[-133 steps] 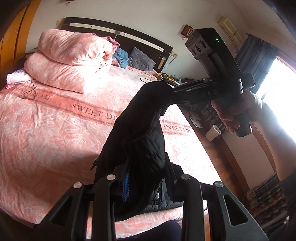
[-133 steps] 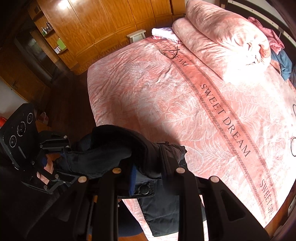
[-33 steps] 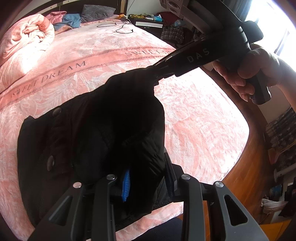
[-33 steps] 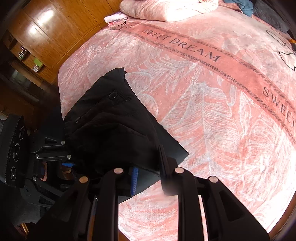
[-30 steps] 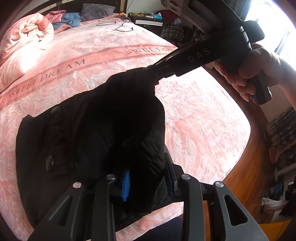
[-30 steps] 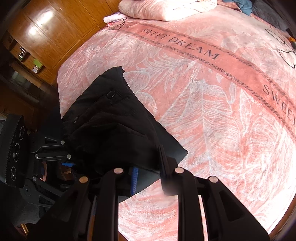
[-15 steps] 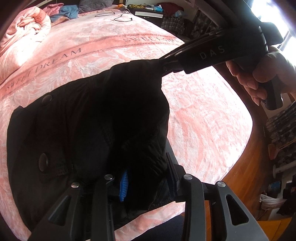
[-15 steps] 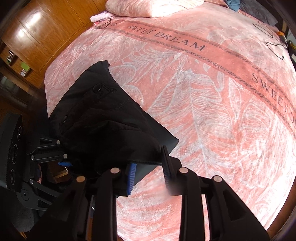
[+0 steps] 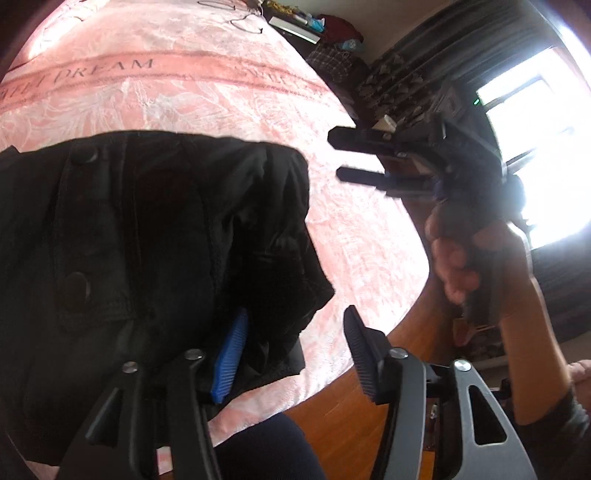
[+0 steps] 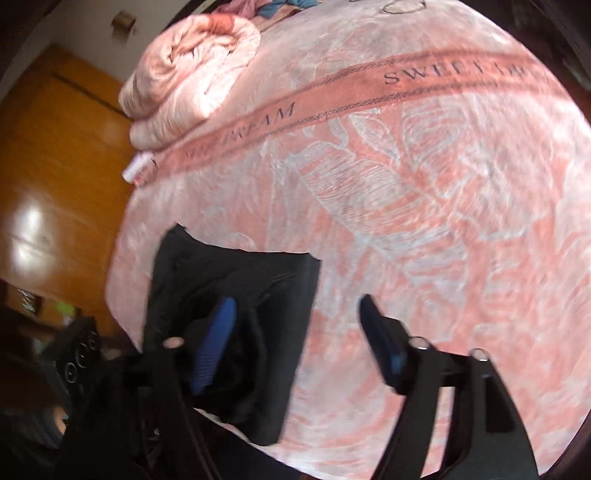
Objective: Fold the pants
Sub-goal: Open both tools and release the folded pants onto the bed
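Note:
The black pants [image 9: 147, 236] lie folded in a heap on the pink bedspread [image 9: 207, 96], near the bed's front corner. My left gripper [image 9: 295, 314] hovers over their near edge, its jaws opening. A flap of fabric rests against the blue left pad [image 9: 229, 354], while the right pad [image 9: 364, 354] stands clear of it. My right gripper [image 9: 334, 153], held in a hand [image 9: 461, 258], floats off to the right of the pants with nothing between its fingers. In the right wrist view the right gripper [image 10: 295, 301] spreads wide above the pants [image 10: 243, 295], jaws opening.
A rolled pink quilt [image 10: 192, 74] lies at the head of the bed, with a wooden wardrobe [image 10: 55, 155] beyond it. Wooden floor [image 9: 351, 417] borders the bed's corner. A cable [image 9: 243, 26] lies far up the bedspread. A bright window [image 9: 535, 147] is at the right.
Both grippers have opened and let go of the pants, which now lie on the bed. The right gripper has rolled and drawn away to the right.

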A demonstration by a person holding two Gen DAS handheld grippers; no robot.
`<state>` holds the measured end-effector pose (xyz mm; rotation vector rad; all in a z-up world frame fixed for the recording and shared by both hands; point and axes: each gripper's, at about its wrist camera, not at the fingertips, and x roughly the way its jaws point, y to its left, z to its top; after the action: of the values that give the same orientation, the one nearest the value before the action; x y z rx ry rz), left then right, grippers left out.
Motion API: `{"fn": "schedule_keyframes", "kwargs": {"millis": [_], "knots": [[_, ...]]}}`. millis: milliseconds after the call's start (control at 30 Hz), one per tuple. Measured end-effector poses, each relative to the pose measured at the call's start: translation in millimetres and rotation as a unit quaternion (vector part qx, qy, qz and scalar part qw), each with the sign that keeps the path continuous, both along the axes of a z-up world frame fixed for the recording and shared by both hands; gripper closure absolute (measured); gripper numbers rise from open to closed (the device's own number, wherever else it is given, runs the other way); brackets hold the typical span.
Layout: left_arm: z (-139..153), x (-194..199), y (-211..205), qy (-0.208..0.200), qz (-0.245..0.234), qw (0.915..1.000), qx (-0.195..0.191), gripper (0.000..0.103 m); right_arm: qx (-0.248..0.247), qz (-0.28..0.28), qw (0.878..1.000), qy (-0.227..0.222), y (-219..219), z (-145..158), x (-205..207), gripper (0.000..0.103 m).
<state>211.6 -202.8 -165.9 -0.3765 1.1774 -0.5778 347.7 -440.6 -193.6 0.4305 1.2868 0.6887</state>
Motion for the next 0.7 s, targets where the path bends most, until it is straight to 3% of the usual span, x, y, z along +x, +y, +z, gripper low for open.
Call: {"fn": "schedule_keyframes", "kwargs": {"millis": [33,133,267,333,467,500,567,700], "knots": [[6.7,-3.8,6.9,-0.011,0.005,0.9999,-0.003,0.038,0.021,-0.004,1.0,0.007,1.4,-6.3,-1.8,0.016],[22.5,-13.0,35.0,-0.032,0.018,0.9991,-0.02,0.037,0.048,-0.014,0.999,0.016,10.3,-28.2,0.4,0.023],[33.4,-20.9,77.7,-0.063,0.056,0.9965,0.002,0.032,0.1,0.012,0.995,0.021,28.8,-38.5,8.9,0.061],[33.6,-29.6,94.1,-0.078,0.076,0.9934,0.034,0.032,0.11,0.018,0.994,0.016,32.2,-41.3,13.7,0.071],[13.7,-34.9,131.4,-0.068,0.134,0.9812,0.121,0.034,0.077,-0.001,0.996,0.036,30.7,-67.3,16.2,0.072],[10.0,-34.8,141.2,-0.061,0.144,0.9797,0.125,0.034,0.089,-0.017,0.995,0.037,26.1,-65.5,12.8,0.069],[3.0,-36.1,151.2,-0.052,0.158,0.9772,0.133,0.034,0.085,-0.059,0.994,0.025,12.1,-57.1,-2.1,0.045],[1.0,-50.7,163.9,-0.064,0.168,0.9724,0.148,0.032,0.062,-0.094,0.994,-0.009,-0.7,-36.3,-54.6,0.042]]}}
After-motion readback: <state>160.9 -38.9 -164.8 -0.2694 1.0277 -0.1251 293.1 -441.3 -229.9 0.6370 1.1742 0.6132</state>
